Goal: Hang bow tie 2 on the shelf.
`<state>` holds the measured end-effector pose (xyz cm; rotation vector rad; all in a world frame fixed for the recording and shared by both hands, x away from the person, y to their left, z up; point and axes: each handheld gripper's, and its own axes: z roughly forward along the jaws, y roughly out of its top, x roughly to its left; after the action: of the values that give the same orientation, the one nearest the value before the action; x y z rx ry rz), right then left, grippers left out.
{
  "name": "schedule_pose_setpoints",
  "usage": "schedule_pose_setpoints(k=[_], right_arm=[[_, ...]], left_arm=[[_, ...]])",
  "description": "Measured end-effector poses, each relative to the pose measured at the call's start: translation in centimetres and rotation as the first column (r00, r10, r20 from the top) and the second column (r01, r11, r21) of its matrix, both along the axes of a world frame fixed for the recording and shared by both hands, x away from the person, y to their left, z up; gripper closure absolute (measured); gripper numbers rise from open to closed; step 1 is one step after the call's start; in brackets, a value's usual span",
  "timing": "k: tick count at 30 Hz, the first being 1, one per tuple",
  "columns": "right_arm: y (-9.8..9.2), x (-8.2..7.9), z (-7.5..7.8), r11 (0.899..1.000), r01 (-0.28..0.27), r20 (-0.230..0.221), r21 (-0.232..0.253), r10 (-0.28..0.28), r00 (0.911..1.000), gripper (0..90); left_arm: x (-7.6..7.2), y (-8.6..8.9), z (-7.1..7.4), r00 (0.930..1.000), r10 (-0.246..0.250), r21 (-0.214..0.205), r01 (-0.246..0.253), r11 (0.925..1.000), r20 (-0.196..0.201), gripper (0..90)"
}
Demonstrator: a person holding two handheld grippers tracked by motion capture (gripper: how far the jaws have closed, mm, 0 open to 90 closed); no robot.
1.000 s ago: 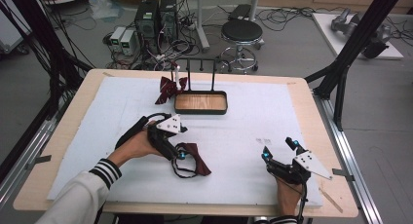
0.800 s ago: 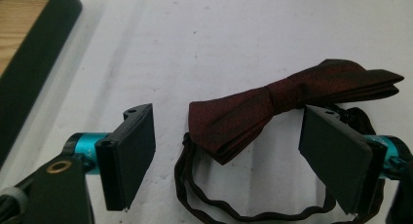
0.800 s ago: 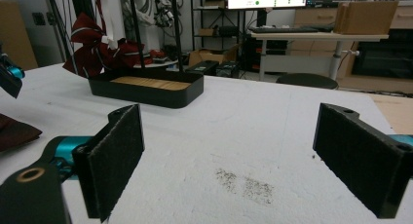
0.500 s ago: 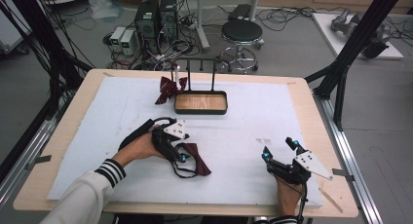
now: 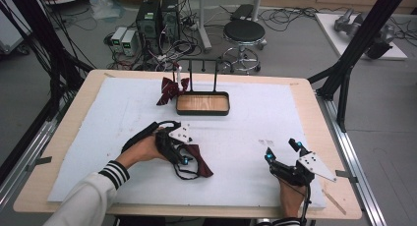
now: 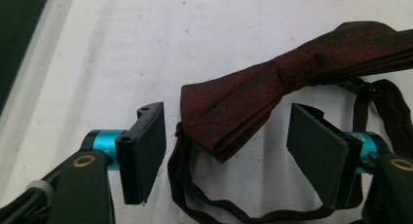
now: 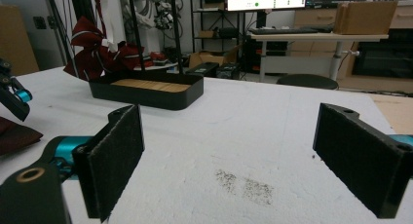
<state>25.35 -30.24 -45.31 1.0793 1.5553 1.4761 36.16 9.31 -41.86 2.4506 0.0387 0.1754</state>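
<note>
A dark red bow tie (image 5: 200, 159) with a black strap (image 6: 195, 204) lies flat on the white mat, front left of centre. My left gripper (image 5: 183, 160) points down over it. In the left gripper view, one wing of the bow tie (image 6: 229, 107) lies between the two pads of the left gripper (image 6: 226, 131). The jaws have just been closing, and a gap still shows on each side of the cloth. My right gripper (image 5: 281, 151) rests at the front right, open, and nothing lies between the pads of the right gripper (image 7: 229, 136).
A black tray (image 5: 202, 113) with a wooden floor stands at the back centre, with a thin black stand (image 5: 202, 64) rising behind it. A second dark red bow tie (image 5: 169, 88) hangs at the tray's left end. Cables and equipment crowd the floor beyond the table.
My left gripper has edged a little to the right onto the bow tie. The right gripper has kept still.
</note>
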Motion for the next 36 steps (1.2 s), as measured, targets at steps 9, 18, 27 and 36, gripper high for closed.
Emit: schedule_pose_setpoints(k=[9, 18, 27, 36], right_arm=[[-0.01, 0.00, 0.00, 1.000, 0.001, -0.001, 0.003, -0.001, 1.0000, 10.5], [-0.04, -0.03, -0.01, 1.000, 0.002, -0.001, 0.007, -0.002, 1.0000, 10.5], [-0.07, 0.00, 0.00, 1.000, 0.001, 0.000, 0.005, -0.001, 1.0000, 10.5], [-0.07, 0.01, -0.01, 1.000, 0.001, 0.000, 0.006, -0.001, 1.0000, 10.5]], left_arm=[[0.04, -0.15, 0.08, 0.9998, -0.016, 0.000, 0.016, 0.9999, 0.015, 36.3], [0.11, -0.64, 0.02, 0.9993, -0.032, 0.016, 0.032, 0.9994, 0.019, 43.2], [0.19, -0.52, 0.12, 0.9991, -0.034, 0.022, 0.034, 0.9992, 0.026, 57.6], [0.10, -0.88, 0.06, 0.9999, -0.016, 0.042, 0.016, 0.9990, 0.000, 77.5]])
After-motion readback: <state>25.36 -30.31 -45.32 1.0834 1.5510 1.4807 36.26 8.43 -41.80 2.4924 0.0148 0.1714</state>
